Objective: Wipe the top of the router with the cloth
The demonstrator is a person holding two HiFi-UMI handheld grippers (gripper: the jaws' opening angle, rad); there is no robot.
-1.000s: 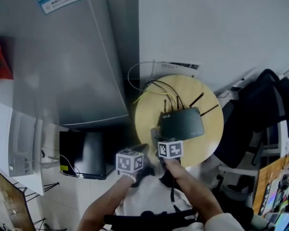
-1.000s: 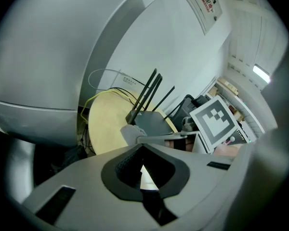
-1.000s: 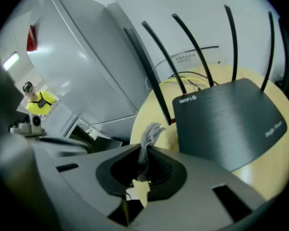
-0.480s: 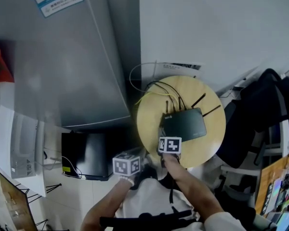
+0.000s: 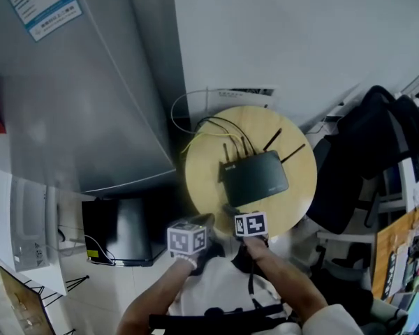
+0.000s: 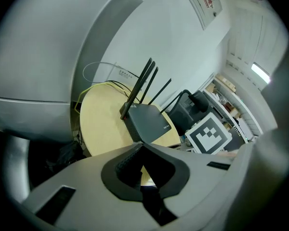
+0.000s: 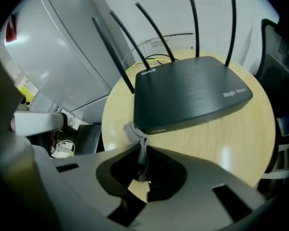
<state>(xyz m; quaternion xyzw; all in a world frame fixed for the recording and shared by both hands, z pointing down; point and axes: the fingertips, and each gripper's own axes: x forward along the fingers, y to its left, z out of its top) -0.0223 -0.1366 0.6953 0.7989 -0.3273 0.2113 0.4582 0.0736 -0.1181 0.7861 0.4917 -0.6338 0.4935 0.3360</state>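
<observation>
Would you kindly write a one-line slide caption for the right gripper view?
Right tongs pinch a grey cloth beside the black router on a round table.

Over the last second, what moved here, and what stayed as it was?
The right gripper drew back toward the person, from over the router's near edge to the near rim of the round table. It is still shut on the cloth, which now hangs by the router's near corner. The router, the table and the left gripper, shut on nothing beside the table, stayed as they were.
</observation>
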